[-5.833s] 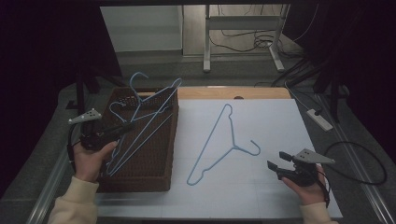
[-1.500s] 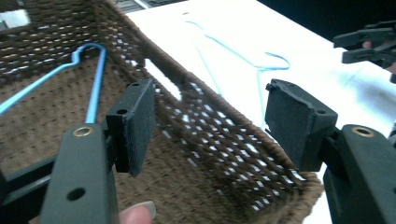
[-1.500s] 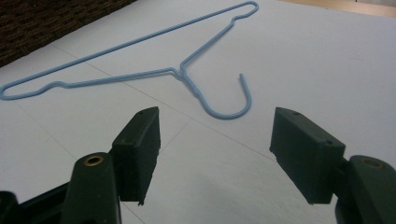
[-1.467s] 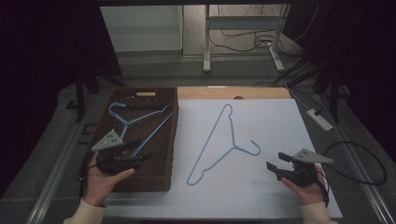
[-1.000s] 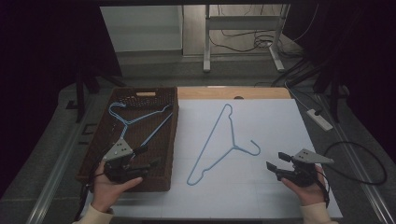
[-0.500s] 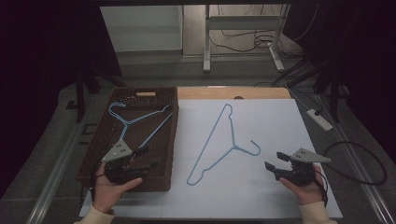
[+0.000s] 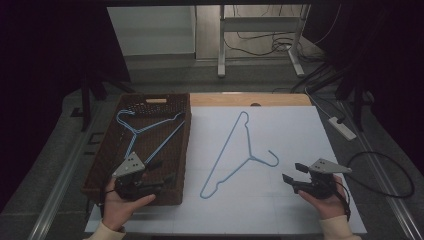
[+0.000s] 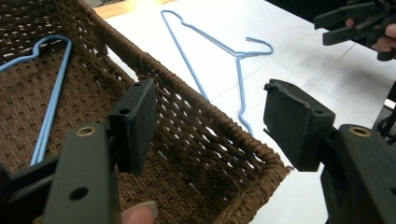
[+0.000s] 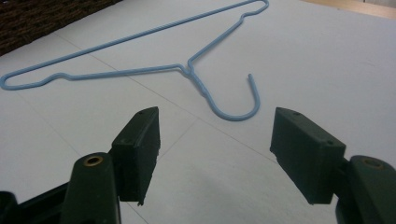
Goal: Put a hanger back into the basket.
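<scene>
A white sheet (image 7: 300, 150) covers most of the table, and a brown wicker basket (image 7: 107, 155) sits along its left edge, running from the near side toward the far side. A strip of bare wood (image 7: 250, 99) shows beyond the sheet's far edge.

One blue wire hanger (image 7: 235, 150) lies flat on the sheet near its middle, hook toward the right, with open white surface on all sides of it. A second blue hanger (image 7: 145, 131) lies inside the basket, in its far half, leaving the basket's near half bare.

The left gripper (image 7: 155, 172) is held over the near end of the basket, close to the near right corner, its jaws spread wide with nothing between them. In the left gripper view the basket's right rim (image 8: 187, 100) runs between the two jaws, with the hanger in the basket (image 8: 49, 100) to the left and the hanger on the sheet (image 8: 219, 51) beyond the rim.

The right gripper (image 7: 294, 173) is held above the sheet's near right part, well apart from the hook of the hanger. Its jaws also stand wide apart and empty. In the right gripper view the hook (image 9: 233, 100) lies just ahead of the jaws, on bare white sheet.

A white power strip (image 7: 342, 127) lies on the floor off the sheet's right edge.
</scene>
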The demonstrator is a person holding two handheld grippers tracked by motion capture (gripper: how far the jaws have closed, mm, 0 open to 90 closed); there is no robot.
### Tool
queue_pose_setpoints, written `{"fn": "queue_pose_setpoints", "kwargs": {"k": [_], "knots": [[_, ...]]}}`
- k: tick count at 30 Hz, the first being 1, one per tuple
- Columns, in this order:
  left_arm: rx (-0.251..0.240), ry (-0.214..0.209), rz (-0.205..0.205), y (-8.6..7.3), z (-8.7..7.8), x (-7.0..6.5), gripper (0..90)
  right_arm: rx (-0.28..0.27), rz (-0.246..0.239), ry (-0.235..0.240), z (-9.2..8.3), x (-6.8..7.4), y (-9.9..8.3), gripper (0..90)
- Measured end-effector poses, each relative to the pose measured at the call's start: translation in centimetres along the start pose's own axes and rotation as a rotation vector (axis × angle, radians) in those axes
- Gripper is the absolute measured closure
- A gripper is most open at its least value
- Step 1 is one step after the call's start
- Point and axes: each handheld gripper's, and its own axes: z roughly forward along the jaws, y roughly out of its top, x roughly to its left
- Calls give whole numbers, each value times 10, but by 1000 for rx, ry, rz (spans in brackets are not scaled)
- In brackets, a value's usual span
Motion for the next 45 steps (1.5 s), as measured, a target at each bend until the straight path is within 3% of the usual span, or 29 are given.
{"fn": "queue_pose_setpoints", "kwargs": {"k": [14,24,36,45], "knots": [[10,-15,12,-5,3,-6,345,99,-50,63,26,8,28,310],[4,-15,12,-3,1,-6,342,173,-58,79,48,-1,43,318],[5,-17,12,-4,1,-6,342,336,-108,112,96,-9,70,366],[6,-19,15,-5,1,-5,342,471,-169,139,125,-9,80,488]]}}
